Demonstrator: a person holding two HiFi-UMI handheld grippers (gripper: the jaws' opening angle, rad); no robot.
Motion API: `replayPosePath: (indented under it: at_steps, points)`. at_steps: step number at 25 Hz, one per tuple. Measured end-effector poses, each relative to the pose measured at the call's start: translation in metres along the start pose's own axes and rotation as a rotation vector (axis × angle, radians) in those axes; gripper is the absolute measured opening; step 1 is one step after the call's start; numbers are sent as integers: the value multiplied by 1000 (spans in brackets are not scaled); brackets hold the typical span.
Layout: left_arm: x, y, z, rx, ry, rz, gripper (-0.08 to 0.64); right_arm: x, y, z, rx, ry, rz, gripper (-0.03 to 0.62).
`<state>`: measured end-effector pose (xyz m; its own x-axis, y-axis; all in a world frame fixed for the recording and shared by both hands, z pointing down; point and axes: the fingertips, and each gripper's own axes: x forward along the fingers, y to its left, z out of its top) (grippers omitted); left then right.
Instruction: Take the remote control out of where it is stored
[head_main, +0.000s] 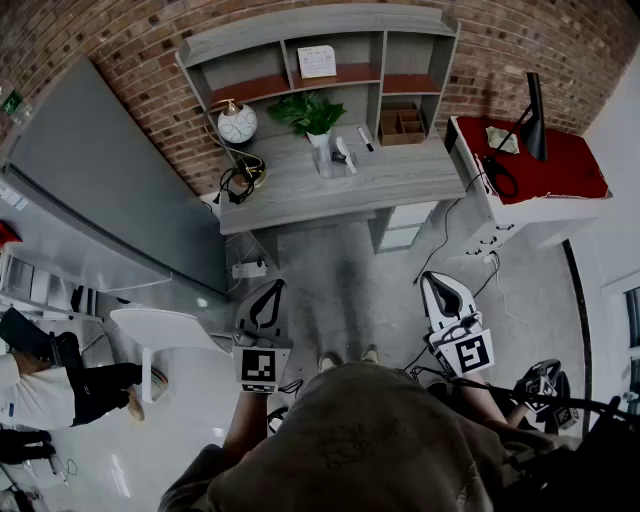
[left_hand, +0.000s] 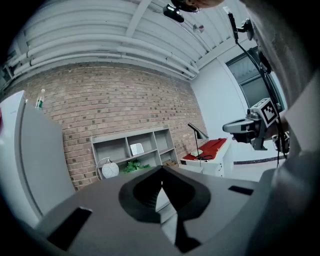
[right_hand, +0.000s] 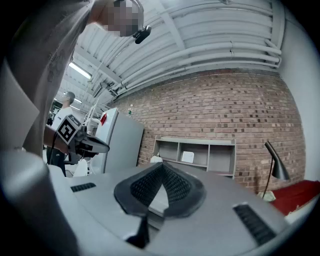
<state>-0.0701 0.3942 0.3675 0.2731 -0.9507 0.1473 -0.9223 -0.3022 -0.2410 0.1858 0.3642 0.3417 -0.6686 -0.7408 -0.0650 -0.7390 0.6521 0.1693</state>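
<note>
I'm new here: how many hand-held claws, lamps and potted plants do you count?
Hand-held claws: 2, left claw, right claw
Lamps: 2, white globe lamp, black lamp
Potted plants: 1, green plant
Total: 5

The grey tabletop (head_main: 400, 178) stands well ahead of the left gripper (head_main: 272, 290) and the right gripper (head_main: 435, 282), against a brick wall. Ahead of the left gripper it carries a round white lamp (head_main: 237, 123) and a black cable coil (head_main: 240, 183). Between the two lines sit a potted plant (head_main: 313, 115), a pale slim object (head_main: 345, 152) and a dark slim object (head_main: 366, 138). Ahead of the right gripper is a wooden box (head_main: 403, 123).
</note>
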Motion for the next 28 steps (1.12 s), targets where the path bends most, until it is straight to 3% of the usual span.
replayPosePath:
  at_steps: [8,28]
  points:
    - [5,-4,3,0,0,-12,11,0,-3,-5,60,-3,-1,14]
    - [21,-22,-2,10,25,-24,11,-7,-22,-19,89,-14,-12,14]
